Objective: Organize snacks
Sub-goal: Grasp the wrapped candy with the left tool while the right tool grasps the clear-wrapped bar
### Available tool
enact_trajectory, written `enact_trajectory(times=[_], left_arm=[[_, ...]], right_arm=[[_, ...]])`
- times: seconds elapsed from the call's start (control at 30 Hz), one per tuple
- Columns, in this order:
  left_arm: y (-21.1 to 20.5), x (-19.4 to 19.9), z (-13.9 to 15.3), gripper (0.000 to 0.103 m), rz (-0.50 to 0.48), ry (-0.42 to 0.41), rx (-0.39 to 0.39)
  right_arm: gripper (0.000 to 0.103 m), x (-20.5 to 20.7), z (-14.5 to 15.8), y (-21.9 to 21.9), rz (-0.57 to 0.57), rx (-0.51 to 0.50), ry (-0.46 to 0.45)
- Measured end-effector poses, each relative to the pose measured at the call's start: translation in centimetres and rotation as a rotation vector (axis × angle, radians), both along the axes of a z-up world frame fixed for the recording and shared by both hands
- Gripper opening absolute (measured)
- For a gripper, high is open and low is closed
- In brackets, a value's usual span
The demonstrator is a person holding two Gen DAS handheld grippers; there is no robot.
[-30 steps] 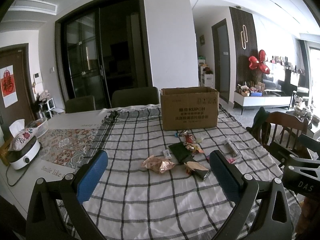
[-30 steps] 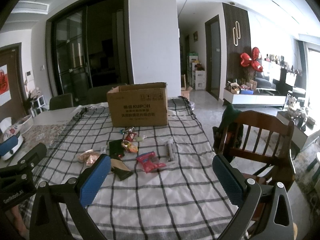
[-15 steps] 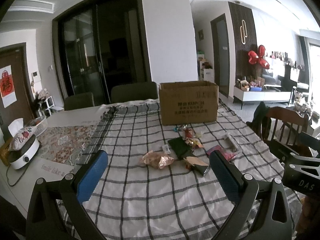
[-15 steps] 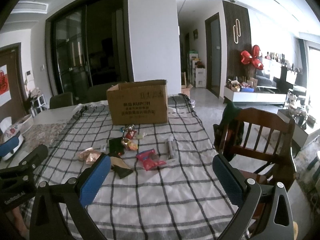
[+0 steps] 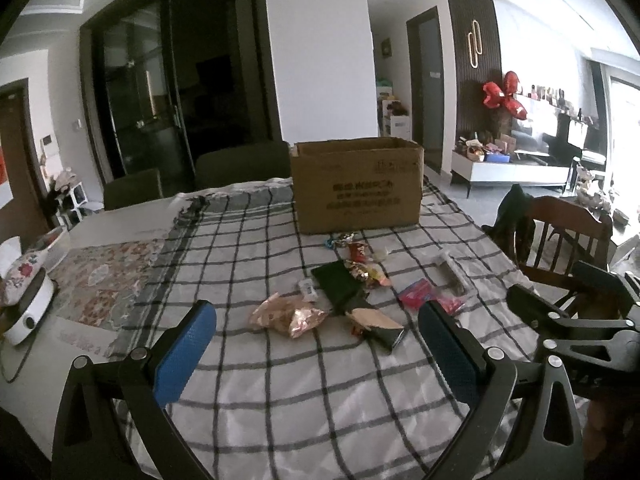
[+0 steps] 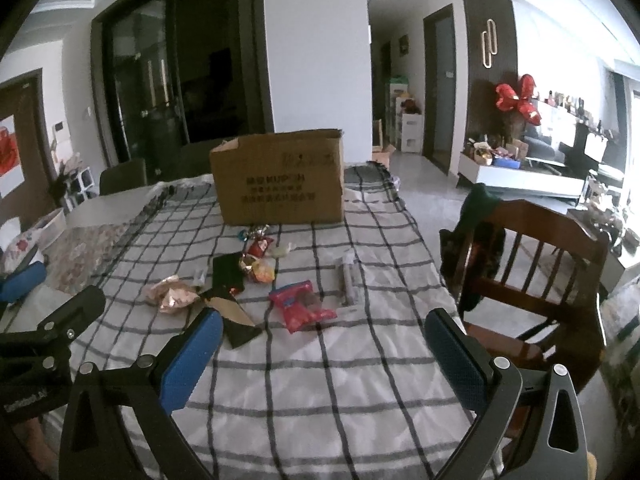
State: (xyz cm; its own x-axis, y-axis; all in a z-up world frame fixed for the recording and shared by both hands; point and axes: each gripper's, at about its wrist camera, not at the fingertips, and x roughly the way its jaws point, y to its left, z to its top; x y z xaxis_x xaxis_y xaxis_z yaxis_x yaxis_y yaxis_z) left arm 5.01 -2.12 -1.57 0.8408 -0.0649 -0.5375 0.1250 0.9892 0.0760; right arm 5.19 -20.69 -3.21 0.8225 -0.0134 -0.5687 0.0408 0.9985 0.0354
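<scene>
Several snack packets lie loose on the checked tablecloth [image 5: 280, 392]: a crinkled rose-gold bag [image 5: 289, 315], a dark flat packet [image 5: 337, 286], a red packet [image 6: 301, 308], a long clear-wrapped bar [image 6: 348, 278] and small sweets [image 6: 256, 269]. Behind them stands an open cardboard box [image 5: 356, 188]. My left gripper [image 5: 320, 344] is open above the near cloth, short of the rose-gold bag, holding nothing. My right gripper [image 6: 324, 350] is open too, just short of the red packet. Each gripper shows at the edge of the other's view.
A wooden chair [image 6: 532, 272] with dark cloth over its back stands at the table's right side. A white appliance [image 5: 24, 312] and a patterned mat [image 5: 108, 276] sit on the left. Dark chairs [image 5: 132, 188] stand at the far side.
Both grippers have moved forward over the table toward the snacks, which now look larger and nearer. Neither gripper has changed its opening.
</scene>
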Motion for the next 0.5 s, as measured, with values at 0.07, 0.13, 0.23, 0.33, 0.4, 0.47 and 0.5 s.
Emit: enact_trajectory(times=[0.07,0.13,0.23,0.33,0.4,0.47,0.5], left_arm=[[-0.3,1.0,-0.4,0.098,-0.011,0.020,-0.007],[-0.5,2.0,-1.0,0.095,-0.019,0.040,-0.009],[-1.1,3.4,-1.5,0.092,-0.030,0.062,-0.009],[-1.8,4.9,-2.1,0.089,-0.039,0.078,0.002],[-2.2,6.1,-2.5,0.086,-0.043,0.093,0.000],[-2.5,7.2,-2.9,0.083,-0.049,0.100,-0.004],[-2.7,7.7,-3.0,0.082,-0.050,0.103,-0.003]], right_arm=[[0.100,0.9,-0.3,-0.1,0.009,-0.002,0.008],[0.098,1.9,-0.6,-0.2,0.021,0.000,0.023],[0.095,3.4,-1.0,-0.5,0.027,0.004,0.039],[0.092,4.8,-1.5,-0.7,0.027,-0.015,0.049],[0.091,5.7,-1.9,-0.9,0.028,-0.019,0.061],[0.088,6.7,-2.3,-1.1,0.028,-0.018,0.074],[0.086,7.3,-2.6,-1.2,0.029,-0.018,0.081]])
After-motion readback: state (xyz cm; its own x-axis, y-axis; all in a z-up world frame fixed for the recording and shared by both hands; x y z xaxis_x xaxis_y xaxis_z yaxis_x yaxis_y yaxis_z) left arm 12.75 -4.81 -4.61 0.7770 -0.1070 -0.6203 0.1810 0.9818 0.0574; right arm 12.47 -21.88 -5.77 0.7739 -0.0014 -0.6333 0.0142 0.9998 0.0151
